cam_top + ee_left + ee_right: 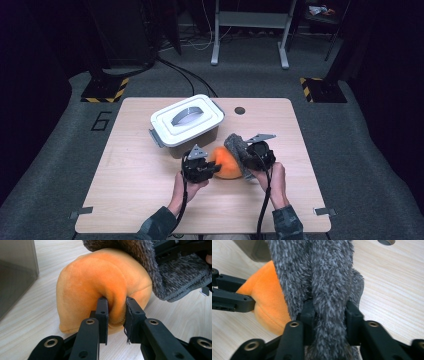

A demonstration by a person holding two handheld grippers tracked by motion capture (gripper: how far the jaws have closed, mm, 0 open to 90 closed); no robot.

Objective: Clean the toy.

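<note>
Orange plush [100,285] pinched by left tool [116,315], right tool [329,315] clamps grey fleece [322,277], apparently mid-peel; next, lift clear.

light: table lit, surroundings dark | blur: close jaws soft

Large digit, apparently "6", marked on floor [101,121], left of table [140,200]

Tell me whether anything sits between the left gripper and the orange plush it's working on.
Nothing visible does. The left gripper is already pinching a fold of the orange plush. The grey fuzzy cloth, held in the right gripper, drapes over the plush's far side.
</note>
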